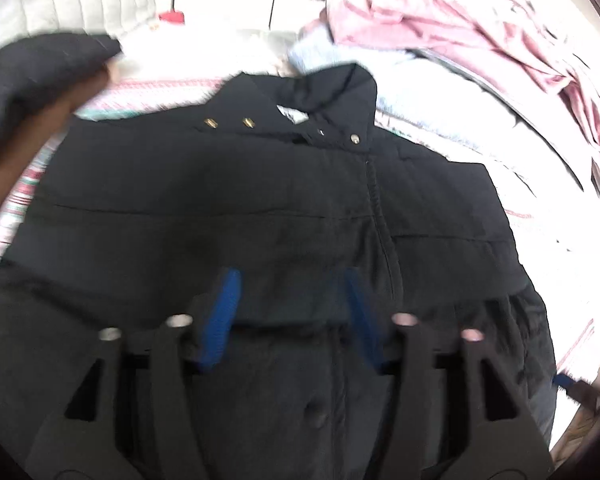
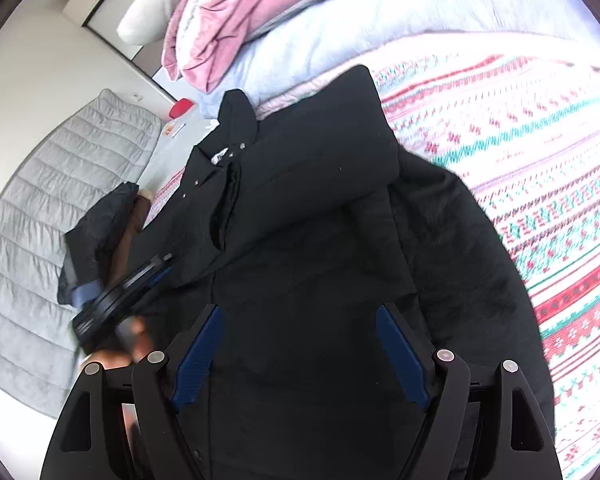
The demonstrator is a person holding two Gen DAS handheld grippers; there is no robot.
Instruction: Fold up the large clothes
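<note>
One grey quilted cover (image 2: 40,216) lies at nine o'clock. One black jacket (image 2: 300,240) lies spread at the centre of the patterned bed (image 2: 540,160). Both grippers, left gripper (image 1: 292,316) and right gripper (image 2: 300,356), hover above it, jaws released, grasping nothing. One pink blanket (image 2: 236,12) sits at twelve o'clock.

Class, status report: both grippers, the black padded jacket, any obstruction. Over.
Left gripper open, empty. Right gripper open, empty. Black padded jacket flat on patterned bedspread, sleeve folded over. Nothing in the way.
</note>
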